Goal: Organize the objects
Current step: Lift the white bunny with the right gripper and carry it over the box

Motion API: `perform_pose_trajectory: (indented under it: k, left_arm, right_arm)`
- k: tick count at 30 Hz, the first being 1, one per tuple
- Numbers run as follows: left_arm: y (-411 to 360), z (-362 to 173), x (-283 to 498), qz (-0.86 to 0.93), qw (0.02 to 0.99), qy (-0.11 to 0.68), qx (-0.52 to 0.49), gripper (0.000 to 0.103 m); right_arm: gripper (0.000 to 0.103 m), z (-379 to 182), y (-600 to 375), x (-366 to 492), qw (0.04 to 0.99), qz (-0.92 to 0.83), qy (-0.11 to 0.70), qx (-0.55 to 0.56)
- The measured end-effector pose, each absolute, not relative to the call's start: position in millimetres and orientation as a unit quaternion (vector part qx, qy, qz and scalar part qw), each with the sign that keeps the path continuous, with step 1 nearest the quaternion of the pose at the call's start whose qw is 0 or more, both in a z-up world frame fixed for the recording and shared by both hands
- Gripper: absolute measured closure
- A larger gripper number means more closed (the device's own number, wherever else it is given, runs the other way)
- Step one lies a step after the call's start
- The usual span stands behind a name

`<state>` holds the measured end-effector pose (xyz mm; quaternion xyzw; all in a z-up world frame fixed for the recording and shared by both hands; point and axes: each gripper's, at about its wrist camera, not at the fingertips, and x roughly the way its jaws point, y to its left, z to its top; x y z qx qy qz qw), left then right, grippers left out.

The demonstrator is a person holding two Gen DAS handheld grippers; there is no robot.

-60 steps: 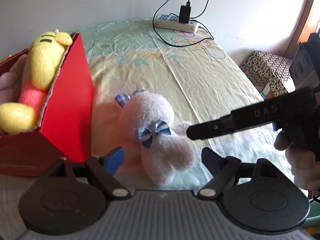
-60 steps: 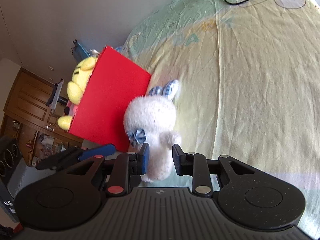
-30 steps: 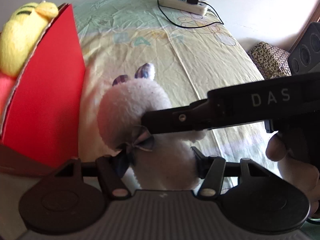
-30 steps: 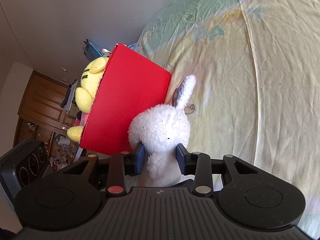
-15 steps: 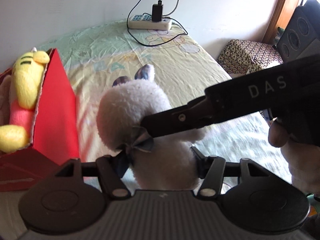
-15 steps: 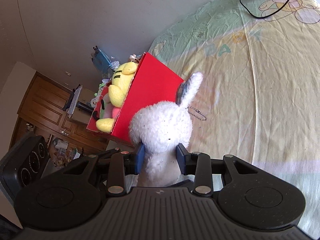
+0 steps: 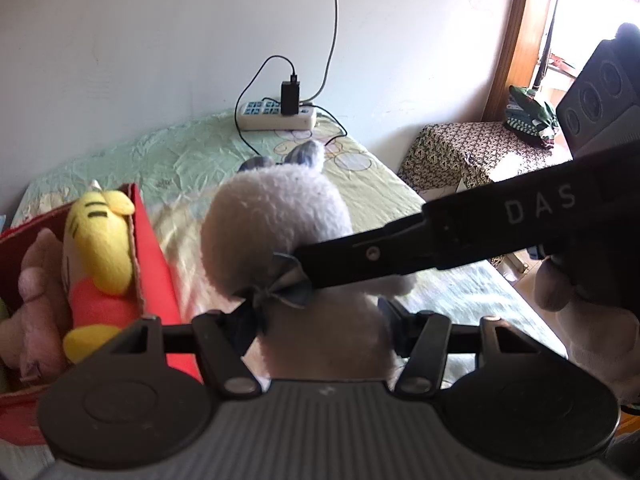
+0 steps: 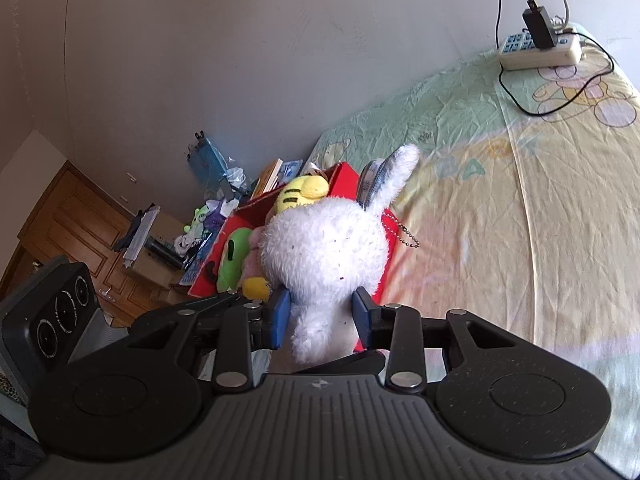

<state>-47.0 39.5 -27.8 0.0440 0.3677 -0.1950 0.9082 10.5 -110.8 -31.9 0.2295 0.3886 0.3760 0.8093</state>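
At frame centre, both views: white plush rabbit [image 7: 276, 216] [image 8: 326, 248], held off the bedsheet [image 7: 192, 164] [image 8: 520, 216] by both tools at once.
Right gripper [image 8: 321, 316]: clamped on the rabbit – blue pads [image 8: 280, 314] pressed into the fur on either side, just below the head.
Right gripper, left wrist view: its black finger [image 7: 360, 256] enters from the right edge and ends at the rabbit's bow [image 7: 280, 280].
Left gripper [image 7: 316, 330]: set wide around the rabbit's lower body, a finger [image 7: 240, 326] at each flank; fur fills the gap, so clamped on the rabbit.
Red box [image 7: 154, 248] [image 8: 340, 178]: lower left of the left wrist view; behind the rabbit in the right wrist view.
Box contents: yellow plush [image 7: 100, 236] [image 8: 302, 192] and a pink plush [image 7: 36, 292].
Right wrist view only: green plush [image 8: 230, 258] in the box, ball chain [image 8: 406, 236] hanging off the rabbit – plus a cluttered desk [image 8: 180, 232] at left.
Left wrist view only: patterned stool [image 7: 476, 152] at right.
Power strip [image 7: 276, 118] [image 8: 540, 50]: far end of the sheet, charger plugged in.
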Motion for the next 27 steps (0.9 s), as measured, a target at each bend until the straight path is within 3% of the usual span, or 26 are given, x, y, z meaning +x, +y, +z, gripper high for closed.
perform_pose_trajectory:
  k: [17,27]
  left_arm:
    - [183,12,-57,-0.197,0.934,0.297,0.030,0.043]
    - [253,3,-50,-0.155,0.934,0.320,0.021,0.043]
  right_arm:
    - [0.066,1,30,-5,0.849,0.373,0.313,0.207]
    - [0.066,-17,93,14,0.826,0.394,0.346,0.209]
